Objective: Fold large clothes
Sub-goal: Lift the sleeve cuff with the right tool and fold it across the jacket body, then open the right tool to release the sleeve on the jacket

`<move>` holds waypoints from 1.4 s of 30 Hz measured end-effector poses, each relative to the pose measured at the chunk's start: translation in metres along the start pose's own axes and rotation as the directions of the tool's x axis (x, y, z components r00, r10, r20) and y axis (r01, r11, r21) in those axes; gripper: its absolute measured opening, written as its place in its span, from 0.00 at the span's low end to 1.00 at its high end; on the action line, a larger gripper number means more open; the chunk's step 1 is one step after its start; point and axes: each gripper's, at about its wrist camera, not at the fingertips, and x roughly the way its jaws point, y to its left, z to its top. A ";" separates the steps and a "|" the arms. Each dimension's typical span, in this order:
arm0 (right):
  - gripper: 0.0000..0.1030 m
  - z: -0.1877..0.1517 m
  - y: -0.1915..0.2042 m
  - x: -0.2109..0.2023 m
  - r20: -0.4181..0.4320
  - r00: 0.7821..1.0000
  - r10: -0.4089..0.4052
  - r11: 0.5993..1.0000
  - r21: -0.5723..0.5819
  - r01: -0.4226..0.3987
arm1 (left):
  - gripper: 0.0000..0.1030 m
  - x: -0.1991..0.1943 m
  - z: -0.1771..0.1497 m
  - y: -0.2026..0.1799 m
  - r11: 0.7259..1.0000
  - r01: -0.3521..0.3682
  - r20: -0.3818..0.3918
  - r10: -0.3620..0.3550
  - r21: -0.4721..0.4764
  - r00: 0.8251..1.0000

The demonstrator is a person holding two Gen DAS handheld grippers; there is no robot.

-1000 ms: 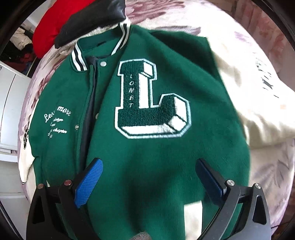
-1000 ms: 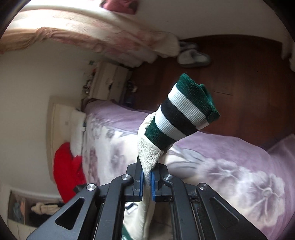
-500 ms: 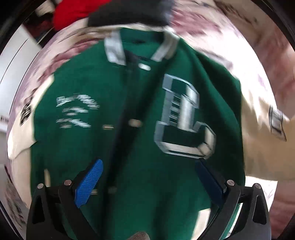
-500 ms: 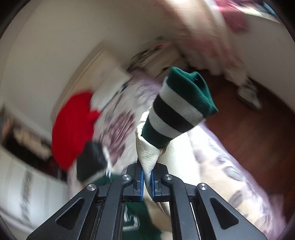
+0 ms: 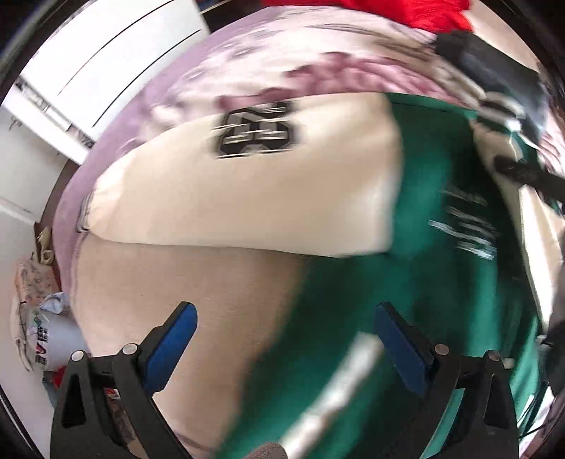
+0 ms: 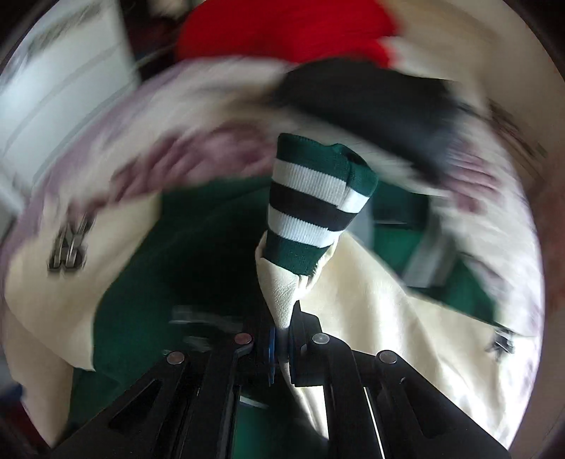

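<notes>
1. Varsity jacket (image 5: 434, 254), green body with cream sleeves, lies spread on the bed, front up. White script lettering shows on the green chest, blurred and unreadable.
2. In the left wrist view one cream sleeve (image 5: 247, 197) lies across the frame beside the green body. A dark number patch (image 5: 256, 132) sits on it near the shoulder; digits smeared by motion blur.
3. The other sleeve (image 6: 370, 310) is lifted off the bed, draping from the right gripper over the green body. Its striped cuff (image 6: 314, 208) (green, white, black bands) stands up just past the fingertips.
4. Right gripper (image 6: 280, 347): jaws fully pinched together on the cream leather of that sleeve, just below the cuff. The blue pads are barely visible either side of the fabric.
5. Left gripper (image 5: 282, 349): jaws spread wide, nothing between them. Blue pads (image 5: 169, 346) hover over the jacket, at the boundary of cream and green near the bottom of the view. Can't tell if they touch the fabric.
6. Purple floral bedspread (image 5: 247, 70) under the jacket.
7. Beyond the collar end: a black garment (image 6: 370, 109) and a red one (image 6: 282, 31) on the bed.
8. White wardrobe panels (image 5: 113, 60) off the bed's edge. Both views heavily motion-blurred.
</notes>
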 end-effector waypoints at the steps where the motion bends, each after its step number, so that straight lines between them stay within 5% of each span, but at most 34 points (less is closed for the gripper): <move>1: 0.05 -0.003 0.026 0.014 -0.006 1.000 -0.007 0.999 -0.047 0.007 | 1.00 0.005 0.004 0.015 1.000 -0.010 0.002 0.010 -0.001 1.000; 4: 0.13 -0.022 0.100 0.053 -0.069 0.995 -0.078 0.974 -0.219 0.061 | 1.00 0.015 0.012 0.046 1.000 -0.007 0.000 0.007 -0.010 1.000; 7: 0.19 -0.037 0.109 0.053 -0.116 0.990 -0.081 0.977 -0.207 0.056 | 1.00 0.022 0.022 0.070 1.000 0.020 -0.006 -0.020 -0.024 1.000; 10: 0.68 -0.050 0.076 0.015 -0.140 0.984 0.109 0.994 0.008 -0.109 | 1.00 0.023 0.032 0.077 0.997 0.071 -0.013 -0.072 -0.027 0.997; 11: 0.70 -0.059 0.055 -0.003 -0.137 0.975 0.172 0.981 0.117 -0.157 | 1.00 0.023 0.036 0.075 0.995 0.099 -0.014 -0.099 -0.019 0.995; 14: 0.70 -0.097 -0.012 -0.049 -0.135 0.963 0.232 0.903 0.399 -0.161 | 0.99 0.020 0.056 0.054 0.983 0.181 -0.006 -0.181 0.032 0.983; 17: 0.70 -0.168 -0.088 -0.079 -0.133 0.963 0.236 0.745 0.661 -0.091 | 1.00 0.017 0.086 0.009 0.957 0.261 0.003 -0.263 0.129 0.965; 21: 0.70 -0.253 -0.167 -0.079 -0.228 0.963 0.142 0.587 0.803 0.103 | 1.00 0.012 0.121 -0.054 0.933 0.283 0.050 -0.301 0.222 0.952; 24: 0.64 -0.294 -0.203 -0.061 -0.360 0.933 0.012 0.607 0.744 0.279 | 1.00 0.014 0.135 -0.089 0.928 0.257 0.073 -0.286 0.269 0.956; 26: 0.54 -0.309 -0.224 -0.056 -0.373 0.925 -0.071 0.609 0.719 0.336 | 1.00 0.018 0.138 -0.103 0.928 0.235 0.081 -0.268 0.290 0.960; 28: 0.43 -0.328 -0.250 -0.057 -0.374 0.919 -0.122 0.522 0.764 0.380 | 1.00 0.026 0.136 -0.111 0.932 0.195 0.080 -0.229 0.306 0.970; 29: 0.34 -0.342 -0.266 -0.061 -0.364 0.922 -0.133 0.444 0.810 0.384 | 1.00 0.030 0.134 -0.113 0.933 0.186 0.069 -0.217 0.309 0.974; 30: 0.34 -0.355 -0.278 -0.066 -0.350 0.925 -0.149 0.370 0.847 0.380 | 1.00 0.037 0.132 -0.114 0.935 0.173 0.049 -0.197 0.309 0.979; 32: 0.40 -0.375 -0.298 -0.069 -0.313 0.943 -0.115 0.287 0.898 0.333 | 1.00 0.045 0.128 -0.114 0.940 0.172 0.016 -0.184 0.296 0.983; 33: 0.42 -0.381 -0.303 -0.068 -0.306 0.950 -0.069 0.273 0.910 0.313 | 1.00 0.046 0.126 -0.113 0.942 0.173 0.005 -0.182 0.289 0.983; 37: 0.50 -0.380 -0.302 -0.096 -0.336 0.942 -0.013 0.348 0.881 0.319 | 1.00 0.038 0.116 -0.100 0.948 0.168 0.010 -0.177 0.270 0.984; 40: 0.64 -0.390 -0.288 -0.137 -0.254 0.967 0.026 0.342 0.911 0.230 | 1.00 0.026 0.112 -0.102 0.943 0.220 0.024 -0.233 0.248 0.972; 42: 0.65 -0.393 -0.274 -0.156 -0.210 0.976 0.050 0.325 0.928 0.183 | 1.00 0.028 0.113 -0.114 0.937 0.227 0.027 -0.242 0.265 0.970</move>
